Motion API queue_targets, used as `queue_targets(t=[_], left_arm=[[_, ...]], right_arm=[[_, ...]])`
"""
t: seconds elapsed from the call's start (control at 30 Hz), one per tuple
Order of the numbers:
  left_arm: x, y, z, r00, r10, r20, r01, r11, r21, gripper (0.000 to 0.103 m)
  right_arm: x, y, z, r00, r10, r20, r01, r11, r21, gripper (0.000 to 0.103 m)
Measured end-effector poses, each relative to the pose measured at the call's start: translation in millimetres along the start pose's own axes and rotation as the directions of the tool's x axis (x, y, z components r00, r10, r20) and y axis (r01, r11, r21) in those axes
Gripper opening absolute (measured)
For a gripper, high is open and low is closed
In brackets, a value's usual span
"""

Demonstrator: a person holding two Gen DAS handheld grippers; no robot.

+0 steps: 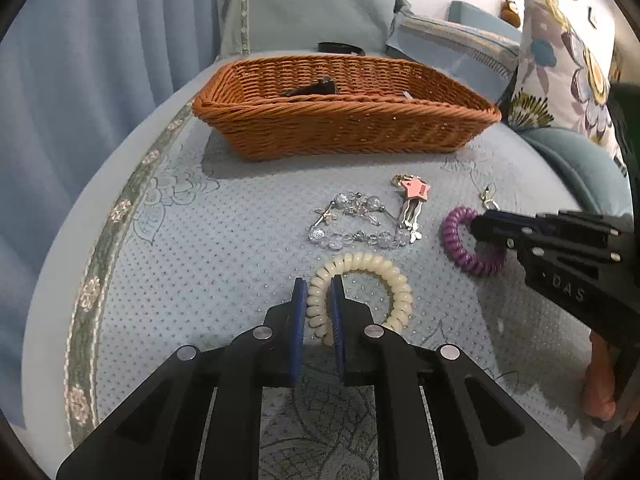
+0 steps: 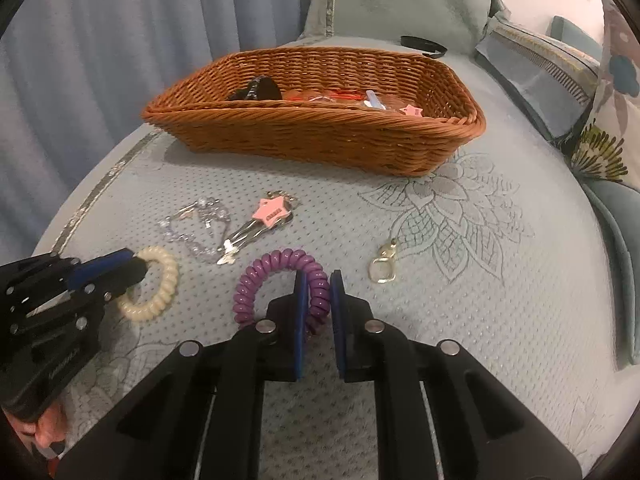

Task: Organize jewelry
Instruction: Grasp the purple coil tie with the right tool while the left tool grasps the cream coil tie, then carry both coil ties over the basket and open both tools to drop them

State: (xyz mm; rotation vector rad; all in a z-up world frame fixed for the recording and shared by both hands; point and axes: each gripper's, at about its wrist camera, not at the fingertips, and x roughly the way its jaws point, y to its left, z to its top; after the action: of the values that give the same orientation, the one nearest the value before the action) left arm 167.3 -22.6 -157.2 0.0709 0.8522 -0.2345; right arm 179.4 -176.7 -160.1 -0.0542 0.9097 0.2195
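Note:
A brown wicker basket [image 1: 344, 120] [image 2: 320, 132] stands at the far side of the blue bedspread, with a few small items inside. My left gripper [image 1: 319, 286] [image 2: 134, 266] is shut on the left side of a cream coil bracelet [image 1: 396, 280] [image 2: 160, 284] that lies on the cover. My right gripper [image 2: 319, 280] [image 1: 478, 222] is shut on the right side of a purple coil bracelet [image 2: 264, 276] [image 1: 460, 254]. Between them and the basket lie a clear bead bracelet [image 1: 352, 220] [image 2: 196, 224] and a pink star hair clip [image 1: 412, 200] [image 2: 268, 214].
A gold clasp [image 2: 383, 266] [image 1: 489, 199] lies right of the purple coil. Pillows [image 1: 316, 8] and a flowered cushion [image 1: 560, 60] line the back and right. Blue curtains [image 1: 100, 60] hang on the left past the bed's edge. A black band [image 2: 424, 45] lies behind the basket.

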Motion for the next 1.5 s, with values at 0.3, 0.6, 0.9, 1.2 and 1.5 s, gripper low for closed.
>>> queue_targets(t=[0.3,0.6,0.9,1.2,1.5], left_arm=[[-25,2,5,0.993,-0.065,0.096,0.07,0.997,-0.046,0.009],[-69,4,13,0.952,-0.097,0.291,0.128,0.988,-0.091,0.009],[-89,-3,66,0.915,-0.076,0.396,0.102,0.994,-0.045,0.009],[-52,-1,134,0.919,-0.055,0.391,0.079,0.996,-0.045,0.009],[17,13,162,0.962,-0.018,0.273,0.045,0.994,-0.095,0.009]], right_arm=[[-43,-4,3,0.993,0.074,0.092,-0.075,0.997,0.011,0.009],[-99,-12,8,0.943,0.131,0.305,-0.145,0.989,0.024,0.009],[-104,-28,50,0.918,0.079,0.388,-0.133,0.984,0.115,0.009],[-61,-57,126,0.934,0.019,0.357,-0.073,0.988,0.139,0.009],[15,-59,151,0.983,-0.032,0.182,0.005,0.989,0.146,0.009]])
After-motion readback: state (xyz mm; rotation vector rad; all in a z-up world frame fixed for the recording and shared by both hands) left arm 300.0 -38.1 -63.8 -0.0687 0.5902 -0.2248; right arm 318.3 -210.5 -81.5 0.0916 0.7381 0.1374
